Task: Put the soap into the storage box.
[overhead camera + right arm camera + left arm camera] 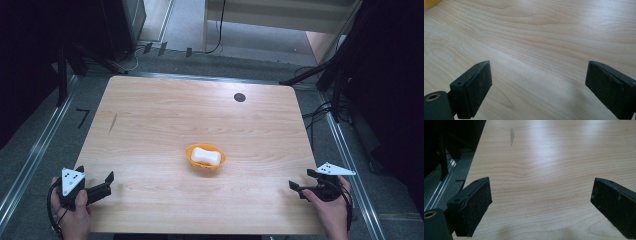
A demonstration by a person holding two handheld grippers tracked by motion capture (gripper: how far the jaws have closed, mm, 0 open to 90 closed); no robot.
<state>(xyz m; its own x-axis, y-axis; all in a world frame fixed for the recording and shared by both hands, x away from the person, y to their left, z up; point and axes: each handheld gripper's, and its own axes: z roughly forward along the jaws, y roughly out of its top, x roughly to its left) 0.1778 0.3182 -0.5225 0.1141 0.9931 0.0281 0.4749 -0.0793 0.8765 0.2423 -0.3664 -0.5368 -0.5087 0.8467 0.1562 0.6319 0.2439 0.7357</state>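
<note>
The left gripper [96,175] rests near the table's [165,115] near left corner, held in the person's left hand [75,212], its jaws spread wide with nothing between them. In the left gripper view [541,197] the two black jaws stand far apart over bare wood grain, and a dark streak [512,135] marks the table farther ahead. The right gripper [302,181] sits near the table's near right corner, in the right hand [332,207], jaws likewise spread and empty; its own view [537,80] looks across plain wood, with a sliver of orange at the top left corner. An orange dish [205,158] lies well apart from both grippers, roughly midway between them and slightly farther from the person. A white bar [206,156] lies inside the dish. A small dark round spot [239,97] sits far beyond the dish, near the table's far edge.
</note>
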